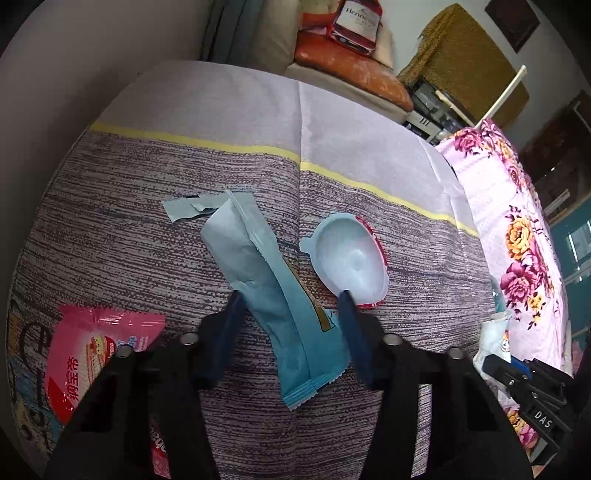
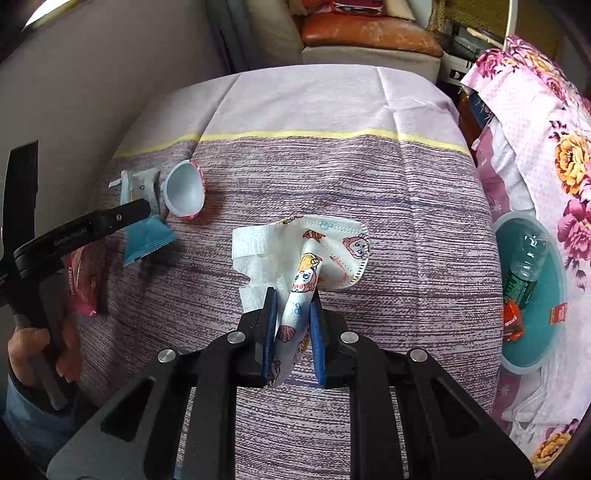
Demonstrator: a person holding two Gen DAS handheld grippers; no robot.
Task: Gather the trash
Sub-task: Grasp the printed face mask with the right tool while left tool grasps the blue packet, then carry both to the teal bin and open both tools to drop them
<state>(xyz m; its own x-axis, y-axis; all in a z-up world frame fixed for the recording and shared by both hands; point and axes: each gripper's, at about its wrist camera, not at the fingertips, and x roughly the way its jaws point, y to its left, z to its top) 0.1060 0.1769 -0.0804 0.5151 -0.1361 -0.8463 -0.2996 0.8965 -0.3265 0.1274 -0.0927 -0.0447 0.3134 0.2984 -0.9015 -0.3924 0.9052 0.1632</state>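
While the right tongs (image 2: 293, 295) gripped a printed face mask (image 2: 332, 240) above the worktop (image 2: 369, 177), the left tongs (image 1: 290, 295) stood apart around a blue wrapper (image 1: 258, 266) — not pressing it — beside a small plastic cup (image 1: 351, 254).

Both cams ride the handheld grippers, tilted steeply down and close over the striped tablecloth (image 1: 147, 229). Left view sits further left; right view further right, catching the teal basin (image 2: 535, 332). Shared: blue wrapper (image 1: 266, 280), plastic cup (image 2: 184, 192), orange cushion (image 2: 369, 33).
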